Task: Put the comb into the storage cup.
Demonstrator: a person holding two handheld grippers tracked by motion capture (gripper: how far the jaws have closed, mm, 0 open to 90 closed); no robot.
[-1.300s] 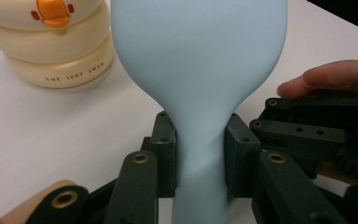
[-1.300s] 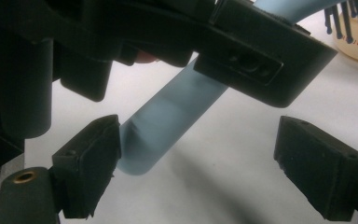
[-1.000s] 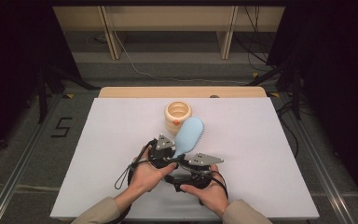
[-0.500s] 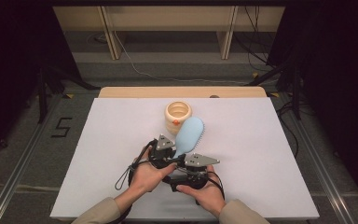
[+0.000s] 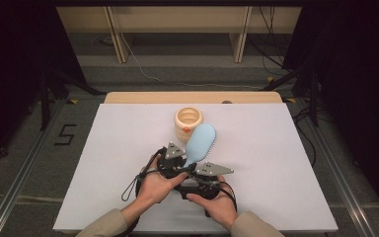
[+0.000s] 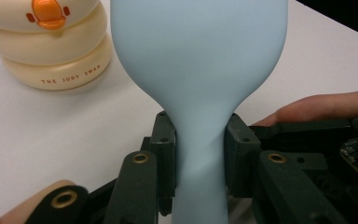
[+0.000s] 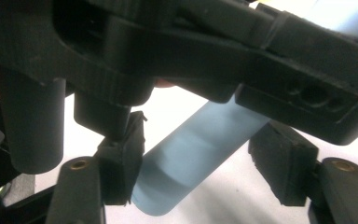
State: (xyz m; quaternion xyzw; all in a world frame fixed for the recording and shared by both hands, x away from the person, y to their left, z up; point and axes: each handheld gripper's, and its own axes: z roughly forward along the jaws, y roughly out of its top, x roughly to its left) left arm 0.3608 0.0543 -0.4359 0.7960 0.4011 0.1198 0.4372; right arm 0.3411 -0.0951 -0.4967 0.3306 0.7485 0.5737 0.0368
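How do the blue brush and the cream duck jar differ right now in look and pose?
The blue brush is pale blue, flat and paddle-shaped; the cream jar is round, ribbed and has an orange duck bill on it. The brush is gripped at its neck by the left gripper; the jar stands free on the white table. The brush slants, while the jar stands upright. Both look smooth and plain-coloured.

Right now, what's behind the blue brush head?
Behind the blue brush, held by the left claw, stands a cream ringed cup with an orange duck bill, open top up. The brush head hides the cup's near right side, and its inside cannot be seen.
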